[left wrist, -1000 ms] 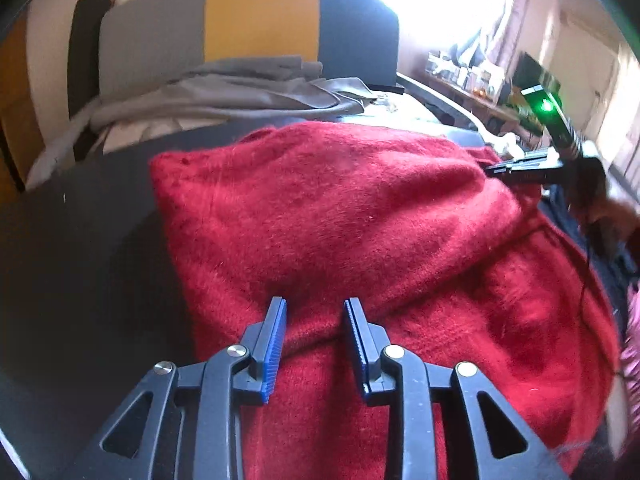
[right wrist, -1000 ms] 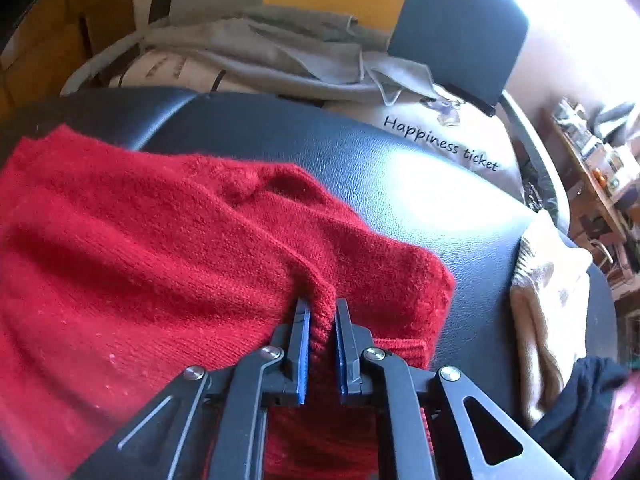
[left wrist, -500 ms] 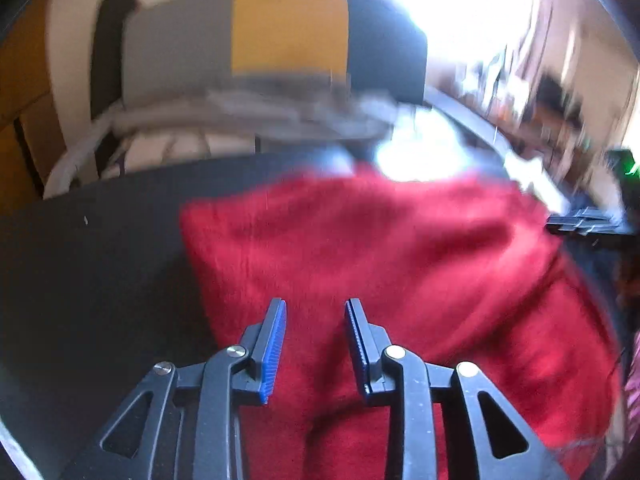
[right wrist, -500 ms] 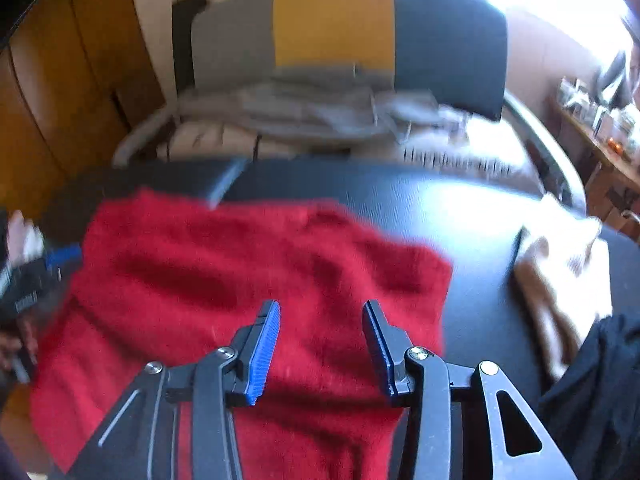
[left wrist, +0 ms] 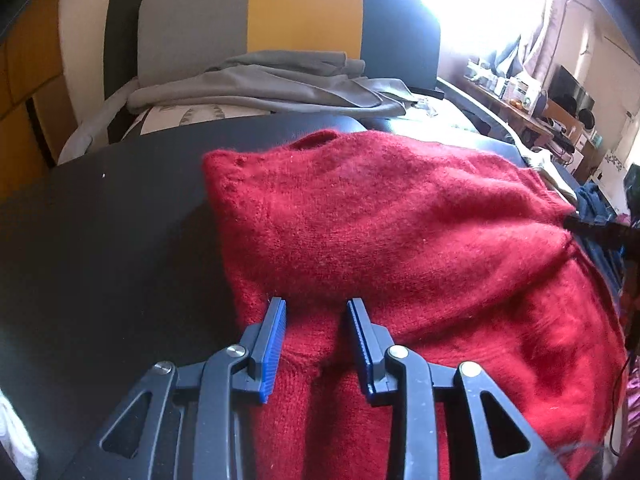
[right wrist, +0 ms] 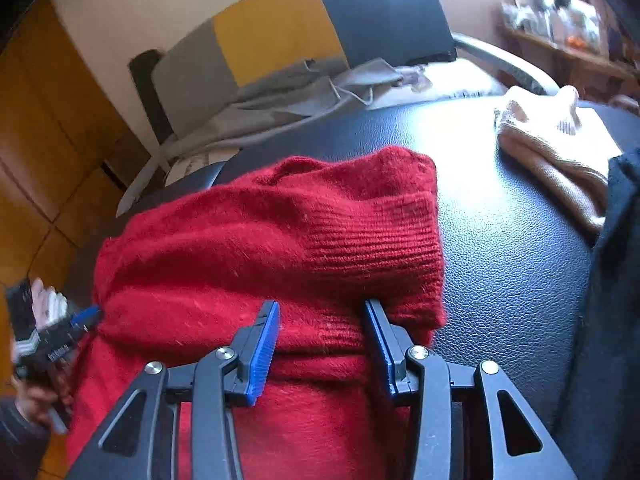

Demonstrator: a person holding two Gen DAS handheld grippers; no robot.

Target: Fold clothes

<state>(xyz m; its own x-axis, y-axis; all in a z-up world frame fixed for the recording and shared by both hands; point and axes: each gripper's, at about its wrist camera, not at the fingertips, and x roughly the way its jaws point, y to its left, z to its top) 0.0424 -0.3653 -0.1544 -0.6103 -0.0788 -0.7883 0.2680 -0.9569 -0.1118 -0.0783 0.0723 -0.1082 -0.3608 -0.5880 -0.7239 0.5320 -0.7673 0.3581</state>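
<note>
- The left gripper (left wrist: 316, 344) is nearest in the left wrist view. Its two black arms end in blue ribbed pads (left wrist: 272, 350). Its jaws are opening, and a raised fold of the fluffy red knitted sweater (left wrist: 400, 248) sits in the gap. The pads do not squeeze it.
- The right gripper (right wrist: 320, 344) is nearest in the right wrist view. Its jaws stand apart over the near edge of the sweater (right wrist: 248, 248). The wool lies between the pads, but they do not pinch it.
- The red sweater lies folded over on the flat black leather-look surface (left wrist: 100, 240). Its ribbed cuff band (right wrist: 380, 240) rests on top at the right side of the bundle.
- In the right wrist view, the left gripper (right wrist: 86, 316) shows at the left edge of the sweater, with a person's hand (right wrist: 34, 396) behind it.
- To the right of the sweater lies a soft beige knitted garment (right wrist: 556, 148), well apart from it. A dark blue cloth (right wrist: 616, 280) lies at the right edge.
- Farther back, a crumpled grey cloth (left wrist: 280, 84) is heaped on a seat.
- Behind it stands a chair back with grey, yellow and dark blue panels (left wrist: 304, 12).
- Far right is a cluttered wooden shelf (left wrist: 532, 108).
</note>
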